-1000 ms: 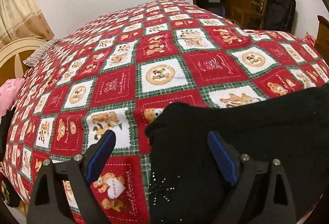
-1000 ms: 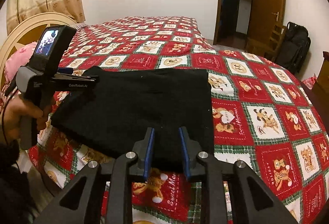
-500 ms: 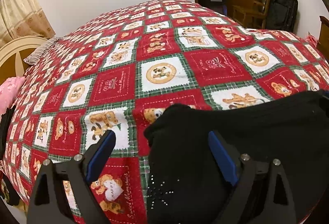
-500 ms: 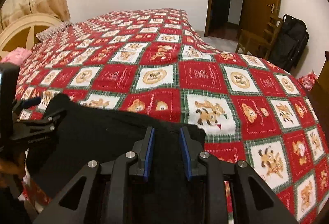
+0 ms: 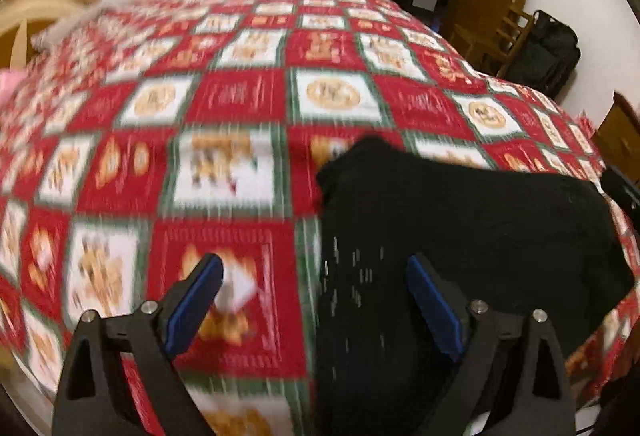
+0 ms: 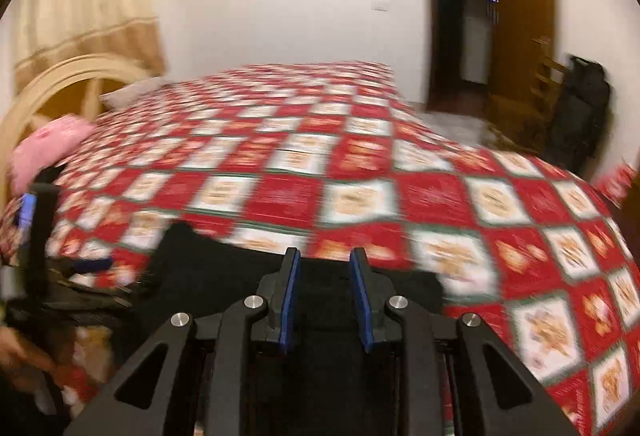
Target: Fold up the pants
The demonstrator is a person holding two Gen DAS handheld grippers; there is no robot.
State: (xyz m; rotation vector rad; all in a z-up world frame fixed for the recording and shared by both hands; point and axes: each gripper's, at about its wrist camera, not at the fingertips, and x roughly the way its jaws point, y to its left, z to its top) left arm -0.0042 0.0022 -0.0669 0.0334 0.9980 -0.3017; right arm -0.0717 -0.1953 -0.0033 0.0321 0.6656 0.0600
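On a bed covered by a red, white and green patchwork quilt [image 5: 248, 103], black pants [image 5: 460, 220] lie near the closest edge as a compact, roughly rectangular bundle, already folded at least once by the look of it. Both views are blurred by motion.

From the left wrist camera, the left gripper [image 5: 316, 300] has its jaws spread wide and holds nothing; one blue-padded finger hangs over bare quilt, the other over the left part of the pants.

From the right wrist camera, the right gripper [image 6: 325, 296] sits over the near right part of the pants with its jaws set narrow, a slim gap showing between the pads. Whether cloth is pinched there cannot be told (black fabric lies under them).

Judging by the tidy shape, the folding seems well advanced. A last fold or a smoothing of the bundle may remain.

A pink pillow [image 6: 48, 147] rests by the headboard [image 6: 60, 83].
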